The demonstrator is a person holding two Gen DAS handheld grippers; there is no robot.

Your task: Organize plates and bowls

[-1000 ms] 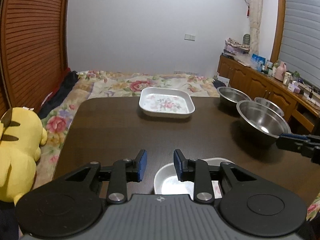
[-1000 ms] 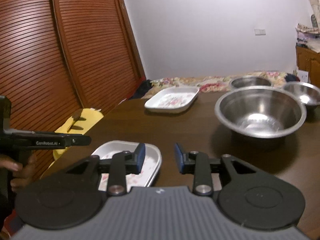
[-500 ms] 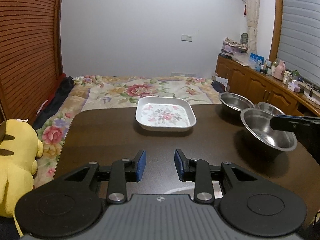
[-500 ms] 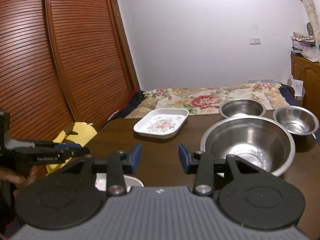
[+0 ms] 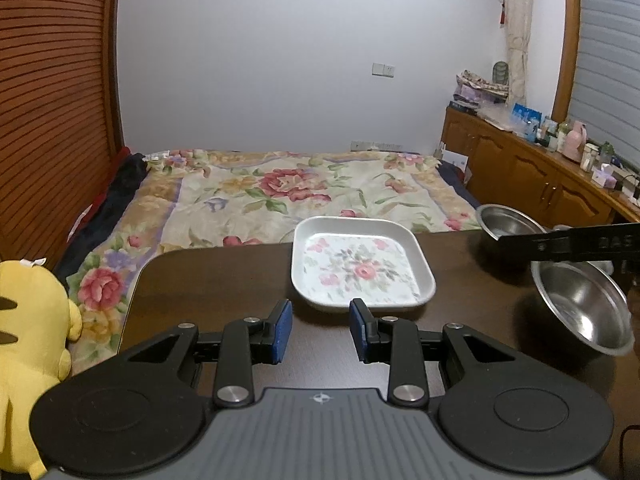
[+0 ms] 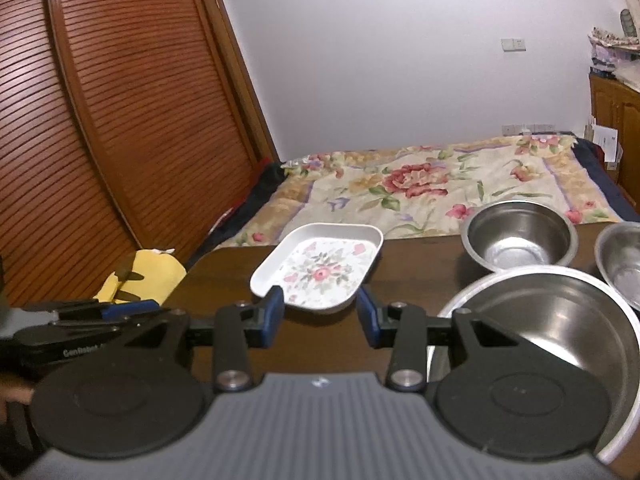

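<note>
A white square plate with a flower pattern (image 5: 362, 266) (image 6: 319, 268) lies at the far edge of the dark table (image 5: 224, 280). My left gripper (image 5: 320, 332) is open and empty just short of the plate. My right gripper (image 6: 322, 316) is open and empty, also short of the plate. A large steel bowl (image 6: 548, 332) (image 5: 580, 308) sits right of it, with a medium steel bowl (image 6: 520, 236) (image 5: 504, 220) and a small steel bowl (image 6: 620, 264) behind. The right gripper's body crosses the left wrist view (image 5: 568, 242); the left gripper shows at the right wrist view's left edge (image 6: 92, 320).
A bed with a floral quilt (image 5: 288, 192) lies beyond the table's far edge. A yellow plush toy (image 5: 32, 344) sits off the table's left side. A wooden slatted wardrobe (image 6: 100, 120) stands at left and a cluttered wooden cabinet (image 5: 540, 176) at right.
Both grippers have moved forward over the table toward the far flowered plate. A second white plate that lay under them near the front edge has dropped out of view.
</note>
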